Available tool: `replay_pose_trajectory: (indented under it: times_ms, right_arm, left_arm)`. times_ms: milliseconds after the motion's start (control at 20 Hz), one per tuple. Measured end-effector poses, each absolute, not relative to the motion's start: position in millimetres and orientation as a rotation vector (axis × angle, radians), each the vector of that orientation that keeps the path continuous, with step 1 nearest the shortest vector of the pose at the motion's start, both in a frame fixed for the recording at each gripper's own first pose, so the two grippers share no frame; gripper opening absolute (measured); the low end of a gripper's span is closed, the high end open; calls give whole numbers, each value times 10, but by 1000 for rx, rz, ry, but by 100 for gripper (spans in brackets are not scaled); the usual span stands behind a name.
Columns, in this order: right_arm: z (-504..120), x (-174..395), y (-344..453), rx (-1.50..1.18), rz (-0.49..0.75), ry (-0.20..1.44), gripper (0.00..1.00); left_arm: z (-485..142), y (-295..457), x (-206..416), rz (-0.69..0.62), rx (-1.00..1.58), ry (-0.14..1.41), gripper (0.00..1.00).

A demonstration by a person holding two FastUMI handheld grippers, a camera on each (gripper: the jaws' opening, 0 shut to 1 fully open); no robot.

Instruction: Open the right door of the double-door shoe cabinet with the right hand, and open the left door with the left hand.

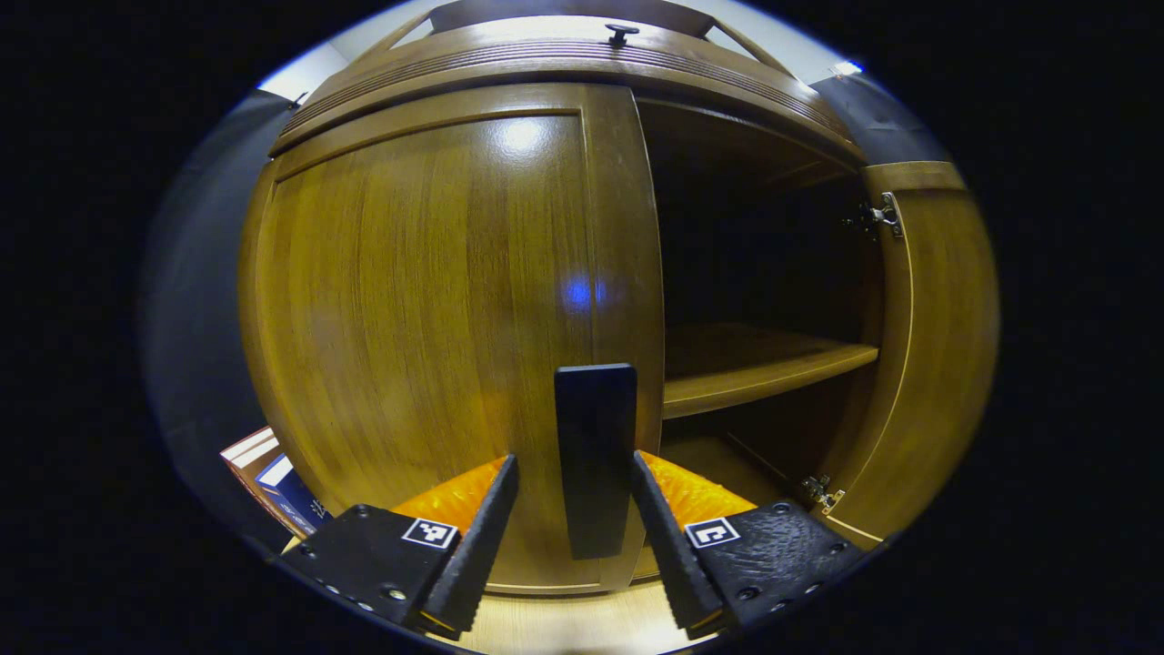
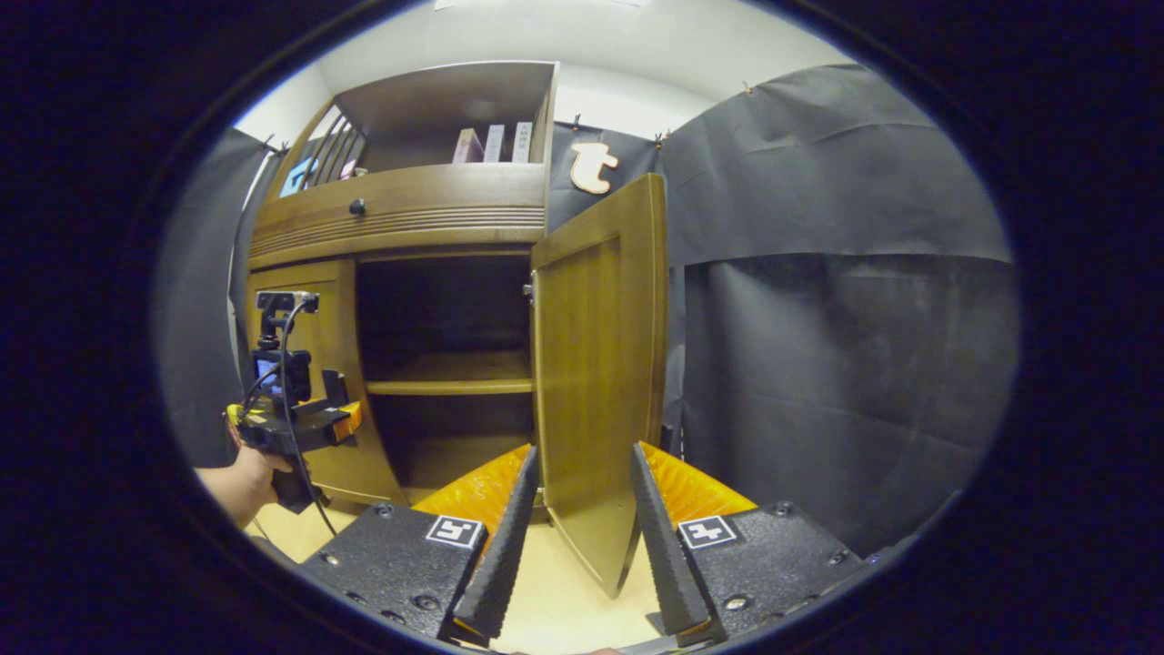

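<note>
The wooden shoe cabinet's left door [image 1: 427, 327] stands shut, with a dark upright handle [image 1: 596, 455] near its right edge. My left gripper [image 1: 573, 462] is open, one finger on each side of that handle with a small gap on both sides. The right door [image 1: 937, 346] is swung wide open, showing the dark inside and a shelf [image 1: 764, 364]. In the right gripper view, my right gripper [image 2: 584, 450] is open just in front of the open right door [image 2: 600, 364], not pressing on it. A hand [image 2: 241, 482] holds the left gripper [image 2: 291, 418] at the left door [image 2: 318, 382].
Boxes or books [image 1: 273, 478] lie low beside the cabinet's left side. A drawer with a knob [image 2: 357, 207] and an upper shelf with books [image 2: 496, 141] sit above the doors. Black cloth wall [image 2: 846, 364] hangs right of the open door. Light wooden floor [image 2: 564, 582] lies below.
</note>
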State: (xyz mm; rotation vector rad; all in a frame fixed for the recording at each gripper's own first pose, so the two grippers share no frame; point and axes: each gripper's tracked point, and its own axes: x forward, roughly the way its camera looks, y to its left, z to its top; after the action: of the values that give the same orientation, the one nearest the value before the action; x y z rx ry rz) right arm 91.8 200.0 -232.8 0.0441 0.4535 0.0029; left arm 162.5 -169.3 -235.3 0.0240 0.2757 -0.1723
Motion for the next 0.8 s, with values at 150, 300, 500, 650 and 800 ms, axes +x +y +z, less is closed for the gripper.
replay_pose_trajectory:
  times_ms: [150,300,500,650,800]
  right_arm:
    - [-2391,916,2040,44,25,469,67]
    - [-2404,944,2062,57,41,473,65]
    - [-2438,977,2053,74,49,478,65]
    - [-2509,981,2081,95,69,499,65]
    - [-2538,1026,2121,107,83,503,67]
  left_arm:
    - [-2355,-1703,1598,-189,31,281,64]
    - [-2352,-1800,1604,-211,24,276,44]
    - [-2353,-1792,1585,-211,11,277,29]
    - [-2363,-1782,1572,-212,0,296,30]
    - [-2337,-1770,1516,-204,-7,301,21]
